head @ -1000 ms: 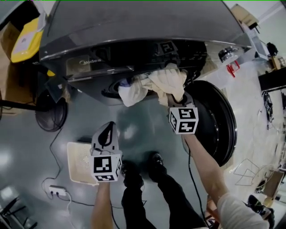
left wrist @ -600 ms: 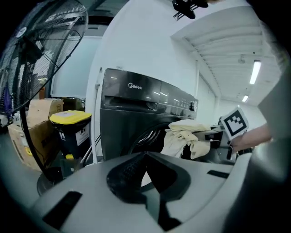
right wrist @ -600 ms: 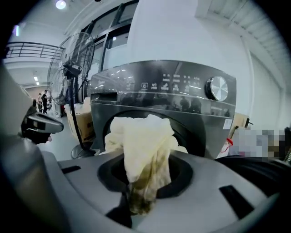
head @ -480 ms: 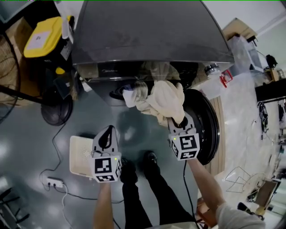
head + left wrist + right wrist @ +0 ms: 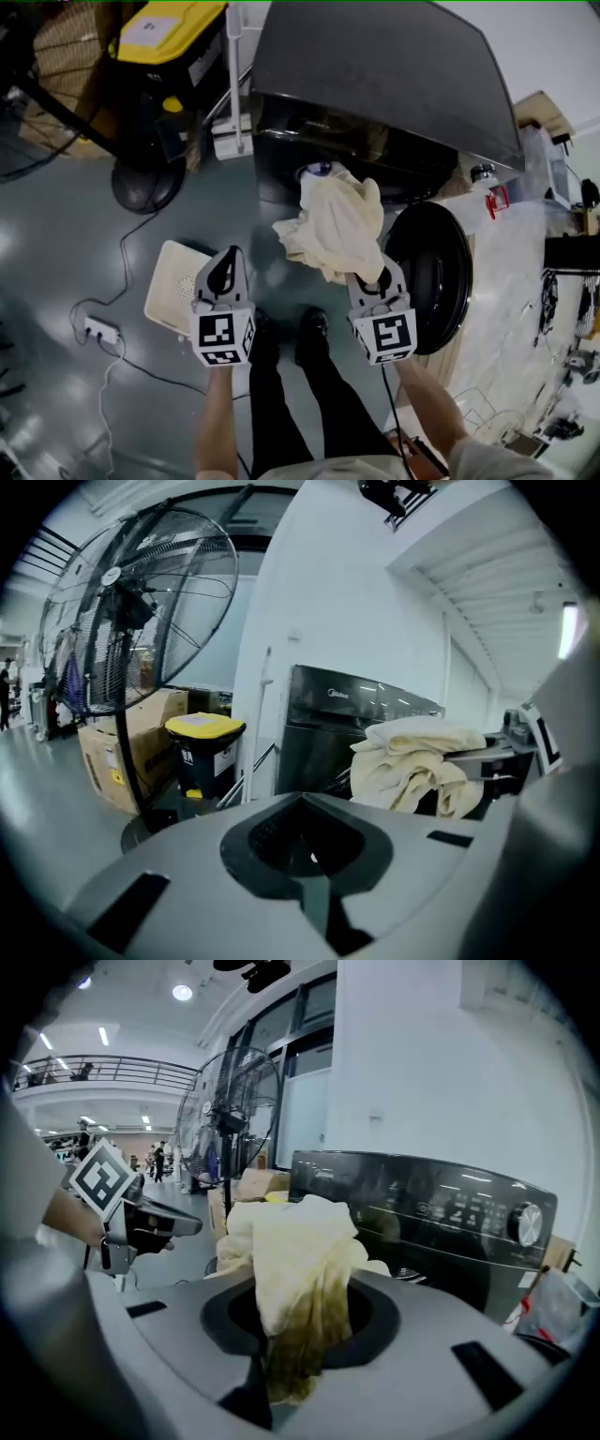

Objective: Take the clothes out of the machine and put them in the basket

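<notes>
Cream garment [image 5: 330, 228] clear of the washing machine [image 5: 375, 84], bunched up in the air in front of the drum mouth, over the grey floor. Pinched at one end by the right gripper [image 5: 367, 275]: jaws nearly together, closed on a fold of the cloth. Seen in the right gripper view as a thick wad of fabric [image 5: 298, 1260] pressed between both pads, with the rest piled up above the jaw tips. Round door [image 5: 433, 272] swung open just right of that gripper.

Left gripper [image 5: 225, 265] empty, jaws closed tip to tip with nothing between them, touching nothing. Held above the near edge of the white basket [image 5: 172, 298], which sits on the floor left of the person's shoes. From the left gripper view, jaw tips [image 5: 302, 801] meeting at a point, with the garment and the right gripper off to the right.

A scrap of pale cloth [image 5: 317, 171] showing at the drum mouth behind the garment.

Against a second ago: garment then stretched out from the opening beside a white piece hanging out of it, now pulled free and well off the machine front. Right grip unchanged, same narrow gap on the cloth. Left jaws closed then as now.
</notes>
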{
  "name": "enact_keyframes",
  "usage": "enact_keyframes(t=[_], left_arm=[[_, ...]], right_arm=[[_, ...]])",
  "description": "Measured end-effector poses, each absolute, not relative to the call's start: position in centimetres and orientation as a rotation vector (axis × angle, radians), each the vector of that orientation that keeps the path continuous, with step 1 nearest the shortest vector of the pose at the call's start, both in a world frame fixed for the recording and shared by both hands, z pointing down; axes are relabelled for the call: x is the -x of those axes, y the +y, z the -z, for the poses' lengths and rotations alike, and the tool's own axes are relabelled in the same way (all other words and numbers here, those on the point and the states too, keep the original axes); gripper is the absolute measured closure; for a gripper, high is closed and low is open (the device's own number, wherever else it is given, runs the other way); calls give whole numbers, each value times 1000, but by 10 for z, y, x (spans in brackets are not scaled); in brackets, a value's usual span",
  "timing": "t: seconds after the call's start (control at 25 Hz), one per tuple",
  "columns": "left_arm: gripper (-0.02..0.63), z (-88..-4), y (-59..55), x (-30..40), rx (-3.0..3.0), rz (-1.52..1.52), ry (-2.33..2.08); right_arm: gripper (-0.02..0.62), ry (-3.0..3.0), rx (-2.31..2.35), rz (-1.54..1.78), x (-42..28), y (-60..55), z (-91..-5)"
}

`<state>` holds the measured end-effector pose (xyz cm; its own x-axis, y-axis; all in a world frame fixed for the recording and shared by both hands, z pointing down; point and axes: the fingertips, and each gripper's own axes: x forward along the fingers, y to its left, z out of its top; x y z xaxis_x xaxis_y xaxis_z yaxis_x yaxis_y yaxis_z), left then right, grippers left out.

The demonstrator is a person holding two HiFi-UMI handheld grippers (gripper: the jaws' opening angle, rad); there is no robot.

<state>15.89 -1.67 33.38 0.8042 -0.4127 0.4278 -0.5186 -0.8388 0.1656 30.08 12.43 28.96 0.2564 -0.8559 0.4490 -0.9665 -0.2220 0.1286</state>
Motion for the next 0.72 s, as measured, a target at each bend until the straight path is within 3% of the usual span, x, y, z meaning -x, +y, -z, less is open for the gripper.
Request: enact_keyframes(t=[0.72], left_arm=[[589, -396, -57, 161, -2240, -499, -1439]], right_arm=[[477, -2247, -1451, -415, -6, -15, -369]])
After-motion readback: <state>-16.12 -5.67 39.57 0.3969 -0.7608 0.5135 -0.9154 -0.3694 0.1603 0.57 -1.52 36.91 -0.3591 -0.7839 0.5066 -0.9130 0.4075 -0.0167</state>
